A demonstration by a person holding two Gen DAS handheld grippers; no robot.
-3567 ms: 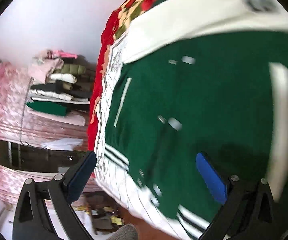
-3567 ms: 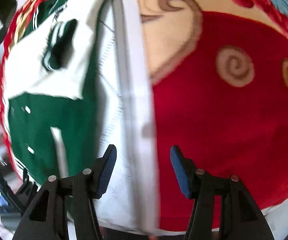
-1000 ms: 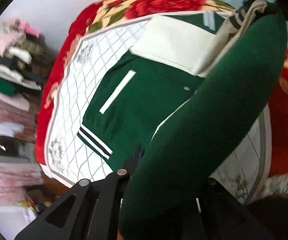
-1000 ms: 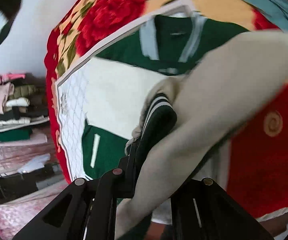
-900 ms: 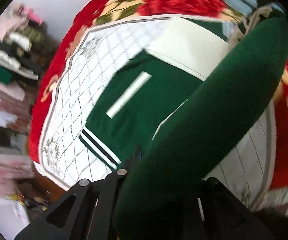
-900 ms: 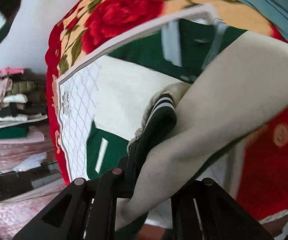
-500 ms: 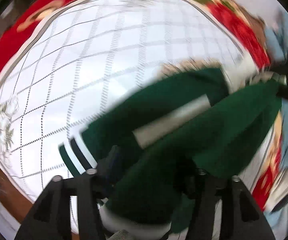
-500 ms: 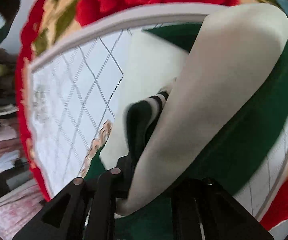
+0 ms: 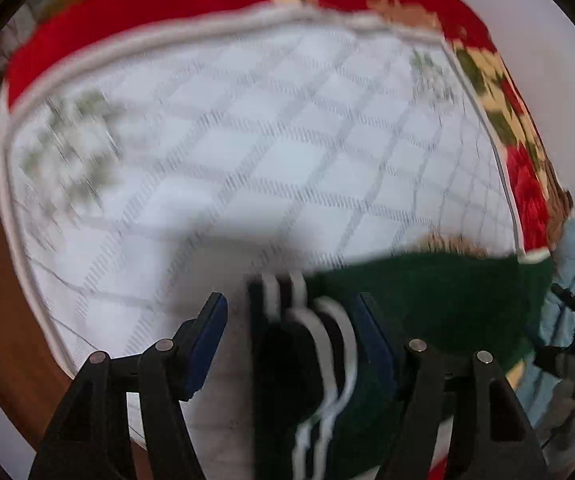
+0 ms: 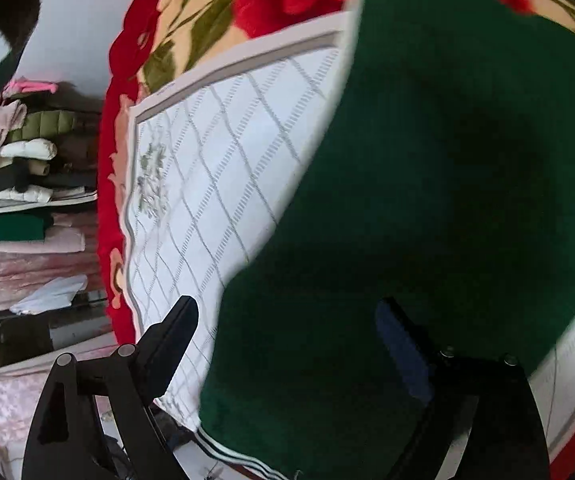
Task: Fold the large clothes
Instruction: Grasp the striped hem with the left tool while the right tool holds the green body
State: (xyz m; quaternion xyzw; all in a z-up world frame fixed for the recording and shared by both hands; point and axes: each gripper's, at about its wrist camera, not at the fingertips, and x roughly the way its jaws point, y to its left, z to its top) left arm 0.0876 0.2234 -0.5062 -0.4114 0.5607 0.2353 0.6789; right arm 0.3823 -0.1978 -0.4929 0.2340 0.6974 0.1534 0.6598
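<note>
Broadly, a red floral blanket [image 10: 191, 36] covers the bed, with a white quilted mat [image 9: 247, 152] laid over it. On the mat lies the green jacket [image 10: 427, 200], filling the right wrist view from 12 to 5 o'clock (its striped hem [image 9: 311, 320] is blurred). Left gripper [image 9: 291, 336]: fingers spread wide, hem between them, untouched. Right gripper [image 10: 287, 332]: released, poised over the jacket. At 9 o'clock, stacked clothes [image 10: 15, 168].

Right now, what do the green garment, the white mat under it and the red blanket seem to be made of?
Green garment: matte knit or fleece with striped ribbed hem, likely a sweater or jacket. White mat: thin woven or quilted textile with grey diamond lines. Red blanket: plush, fuzzy pile with printed flowers. Blur leaves the finer texture open.
</note>
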